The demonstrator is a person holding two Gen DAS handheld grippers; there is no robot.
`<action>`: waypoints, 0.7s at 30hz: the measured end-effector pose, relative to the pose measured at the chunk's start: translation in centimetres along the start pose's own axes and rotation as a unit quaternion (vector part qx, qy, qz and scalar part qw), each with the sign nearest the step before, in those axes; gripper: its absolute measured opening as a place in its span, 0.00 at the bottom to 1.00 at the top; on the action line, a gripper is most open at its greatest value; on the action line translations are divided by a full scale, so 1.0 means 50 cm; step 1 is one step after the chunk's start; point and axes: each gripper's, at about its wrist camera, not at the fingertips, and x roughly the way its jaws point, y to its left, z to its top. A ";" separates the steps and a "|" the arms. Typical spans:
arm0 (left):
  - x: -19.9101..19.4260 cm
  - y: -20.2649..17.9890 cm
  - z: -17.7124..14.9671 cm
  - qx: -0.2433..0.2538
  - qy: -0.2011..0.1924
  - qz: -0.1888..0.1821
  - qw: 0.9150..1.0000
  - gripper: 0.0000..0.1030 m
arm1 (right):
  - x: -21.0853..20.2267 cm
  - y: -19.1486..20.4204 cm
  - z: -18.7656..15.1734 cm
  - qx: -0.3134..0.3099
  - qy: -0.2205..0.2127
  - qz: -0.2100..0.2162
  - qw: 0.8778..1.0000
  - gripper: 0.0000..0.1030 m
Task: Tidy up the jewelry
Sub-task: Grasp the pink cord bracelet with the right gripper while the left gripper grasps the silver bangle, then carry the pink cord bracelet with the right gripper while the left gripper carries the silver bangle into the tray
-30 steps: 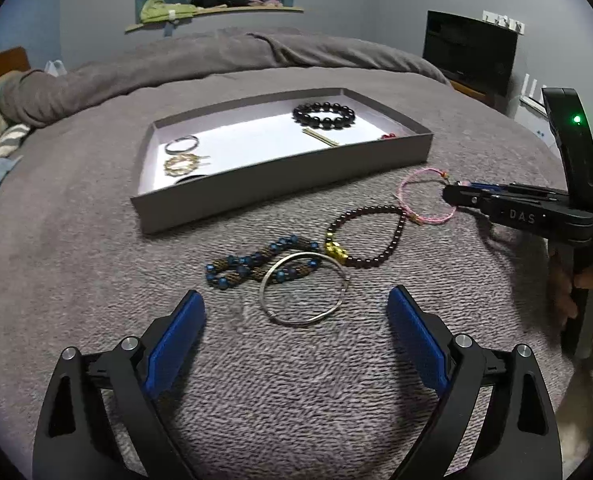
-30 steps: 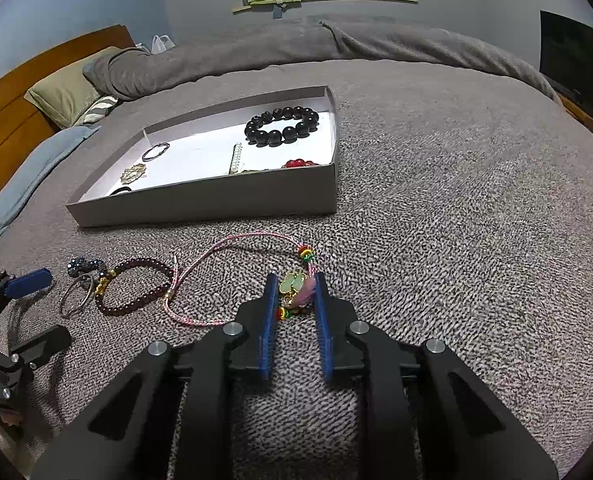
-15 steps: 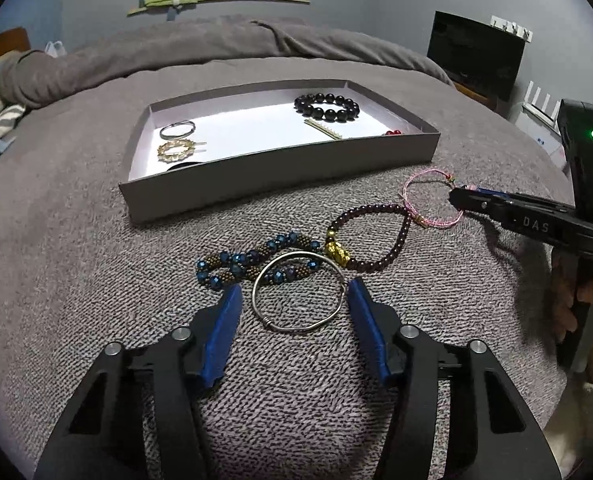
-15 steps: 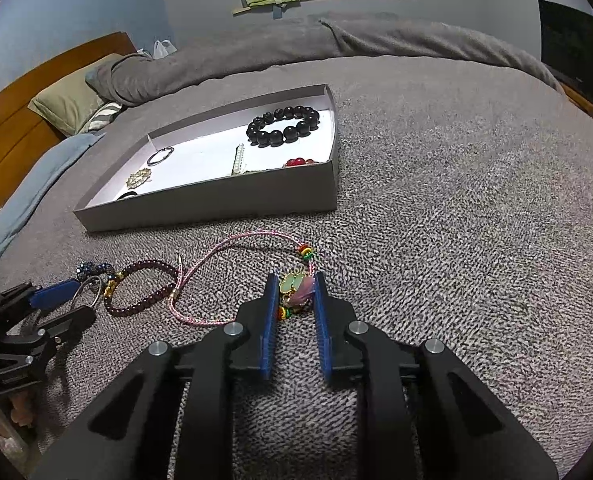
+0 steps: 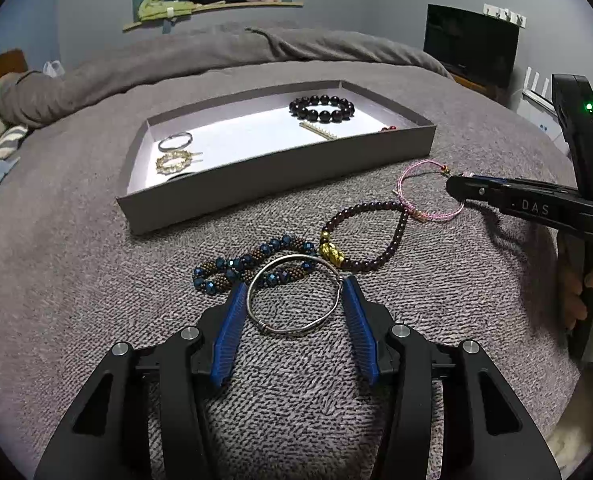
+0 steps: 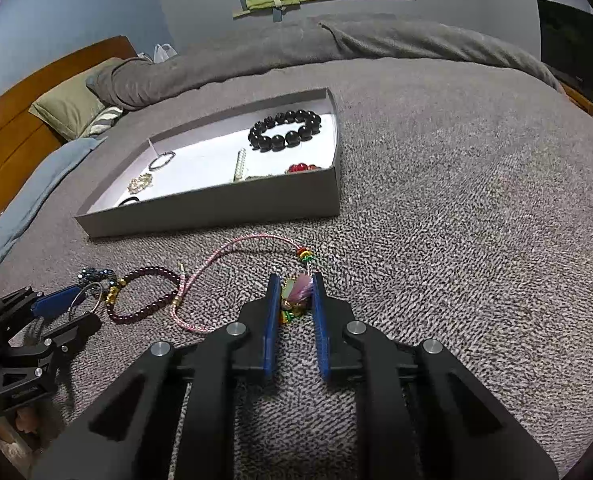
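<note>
The silver bangle (image 5: 295, 295) is bracketed on the bedspread (image 5: 76, 280) by the parted left gripper (image 5: 294, 288), set for pinching. The pink cord bracelet (image 6: 232, 264) is clamped at its charm by the right gripper (image 6: 295, 294), for carrying to the grey tray (image 6: 216, 204) beyond.

Dim, even indoor light with soft shadows on the grey bedspread (image 5: 96, 280), a bright white tray (image 5: 280, 168) floor, sharp focus, strong fisheye bending and black corners.

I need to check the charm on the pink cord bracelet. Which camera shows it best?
The right wrist view: the charm sits close up between the right hand-held gripper fingers. In the left wrist view, that gripper hides the charm; only the pink cord loop shows.
</note>
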 end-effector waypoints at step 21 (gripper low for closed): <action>-0.060 0.034 0.031 -0.011 -0.042 0.024 0.999 0.49 | -0.145 0.038 0.053 -0.040 -0.098 0.017 0.994 0.15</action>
